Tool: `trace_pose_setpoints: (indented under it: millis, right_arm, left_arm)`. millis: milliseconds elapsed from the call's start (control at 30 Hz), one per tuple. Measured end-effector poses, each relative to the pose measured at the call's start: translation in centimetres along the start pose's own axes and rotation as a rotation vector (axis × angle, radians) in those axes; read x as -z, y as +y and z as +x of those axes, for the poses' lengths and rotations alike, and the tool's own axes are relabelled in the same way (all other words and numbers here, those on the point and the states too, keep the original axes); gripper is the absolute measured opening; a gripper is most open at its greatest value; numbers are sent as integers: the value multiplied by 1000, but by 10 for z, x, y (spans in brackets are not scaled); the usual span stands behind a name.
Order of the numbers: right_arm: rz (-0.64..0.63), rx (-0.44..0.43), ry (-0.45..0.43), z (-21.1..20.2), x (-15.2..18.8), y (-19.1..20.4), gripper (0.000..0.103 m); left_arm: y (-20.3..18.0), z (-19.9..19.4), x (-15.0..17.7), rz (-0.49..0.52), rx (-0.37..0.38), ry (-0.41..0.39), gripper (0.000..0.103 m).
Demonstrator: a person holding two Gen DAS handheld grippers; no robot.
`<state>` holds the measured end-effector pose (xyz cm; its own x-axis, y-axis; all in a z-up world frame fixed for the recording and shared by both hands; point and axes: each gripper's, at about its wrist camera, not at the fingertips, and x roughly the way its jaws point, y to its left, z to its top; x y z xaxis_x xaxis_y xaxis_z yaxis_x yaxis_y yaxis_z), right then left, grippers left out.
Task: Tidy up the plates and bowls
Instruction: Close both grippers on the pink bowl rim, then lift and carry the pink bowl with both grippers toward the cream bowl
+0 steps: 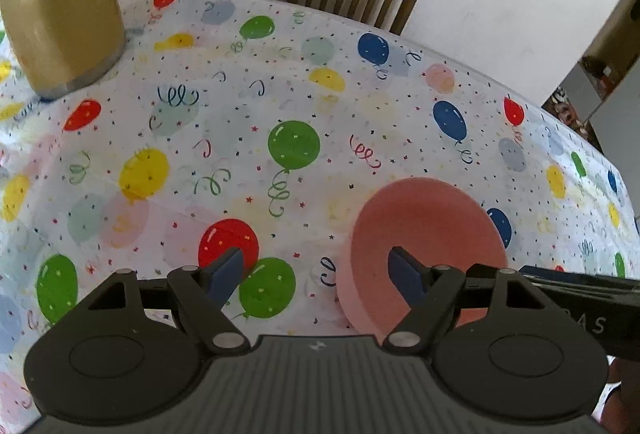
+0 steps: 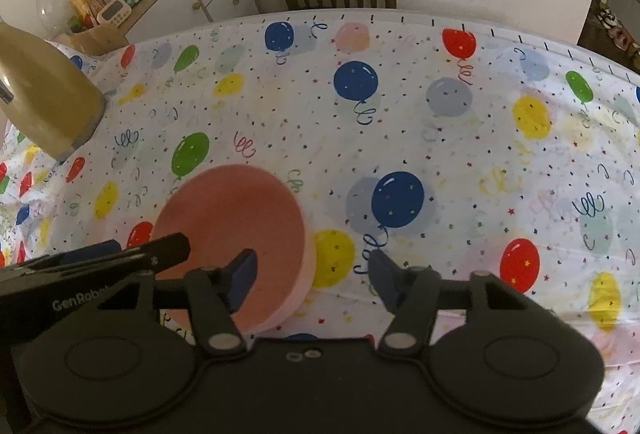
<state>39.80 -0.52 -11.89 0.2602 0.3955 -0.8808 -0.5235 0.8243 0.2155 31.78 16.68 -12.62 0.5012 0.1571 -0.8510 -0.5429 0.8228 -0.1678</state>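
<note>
**Both jaws parted at pink bowl rim, nothing gripped**

Jaws: left gripper (image 1: 318, 272) is held wide apart, nothing clamped; its right finger (image 1: 406, 274) is seen inside the pink bowl (image 1: 424, 234), its left finger over bare tablecloth (image 1: 280, 93). Right gripper (image 2: 312, 274) is parted less widely, straddling the bowl's right wall, pads not seen pressing.

Risks, largest first: the bowl is judged likely to tip or skid on the cloth if both grippers clamp opposite walls unevenly. Cloth could be snagged by a low outer finger. The gold kettle (image 1: 60, 1) stands well apart, so a knock is unlikely.

Containers: the bowl is seen empty, resting on the table near the front edge. No plates are in view.
</note>
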Motion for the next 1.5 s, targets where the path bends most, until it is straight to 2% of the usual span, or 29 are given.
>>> trace_pose_setpoints:
  millis: [100,167,233,367,433,533,633,1000,1300,1500]
  right_arm:
    - [23,-3,-7,2,0,-2,44]
    - [37,-5,-14,2,0,-3,41]
    - [49,-9,-20,2,-1,-4,37]
    - [49,-4,-21,2,-2,-3,24]
    - [41,-1,-19,3,-1,-2,13]
    - [37,-11,-17,3,-1,1,6]
    - [10,3,-24,1,1,7,6]
    - [1,25,-31,-19,14,10,6]
    - [29,39,-88,-68,35,5,6]
    - [62,60,-134,-109,59,0,6]
  left_arm:
    - [-1,0,1,-4,-2,-16,57]
    - [0,0,1,-15,4,-21,50]
    - [-1,0,0,-12,15,-26,36]
    - [-5,0,1,4,20,-29,26]
    - [-6,-1,0,6,24,-29,20]
    - [-8,-1,1,15,33,-26,13]
    - [-10,-3,3,23,41,-32,10]
    - [-18,-23,13,53,60,-28,10]
    - [-33,-64,32,108,109,-36,10]
    - [-49,-101,50,180,150,-62,10]
